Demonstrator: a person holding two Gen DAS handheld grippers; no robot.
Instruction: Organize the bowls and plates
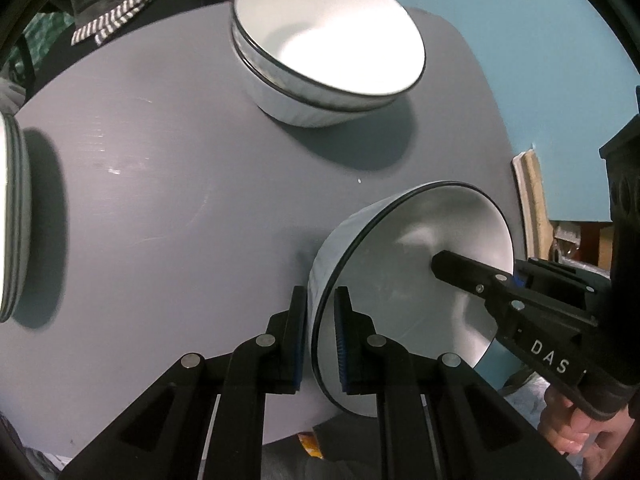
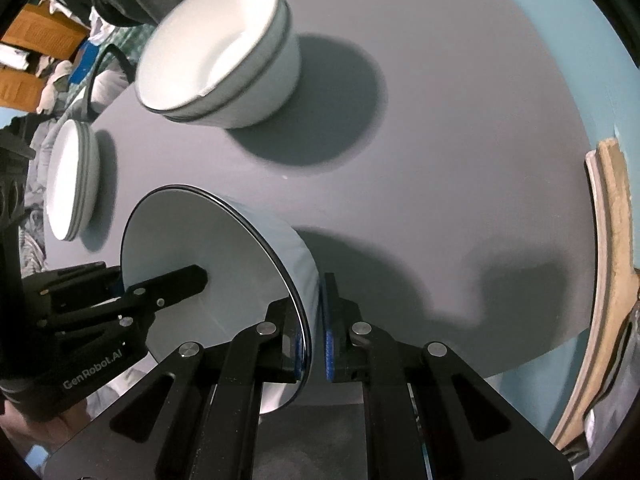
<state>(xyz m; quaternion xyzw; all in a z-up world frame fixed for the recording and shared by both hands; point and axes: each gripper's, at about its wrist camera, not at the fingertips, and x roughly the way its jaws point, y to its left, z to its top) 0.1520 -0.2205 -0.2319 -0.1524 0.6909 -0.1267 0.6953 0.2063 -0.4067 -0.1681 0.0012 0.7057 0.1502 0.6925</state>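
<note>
Item: one white bowl with a dark rim, carried between two grippers above the near part of a round grey table. The left gripper was clamped on the bowl's wall at one side, one finger inside and one outside; the right gripper was clamped likewise on the opposite side of the rim. The bowl was tilted, its opening turned partly sideways. Farther back on the table stood a stack of bowls, white with the same dark rims, well apart from the held bowl. At the table's left edge lay a stack of plates, also white.
</note>
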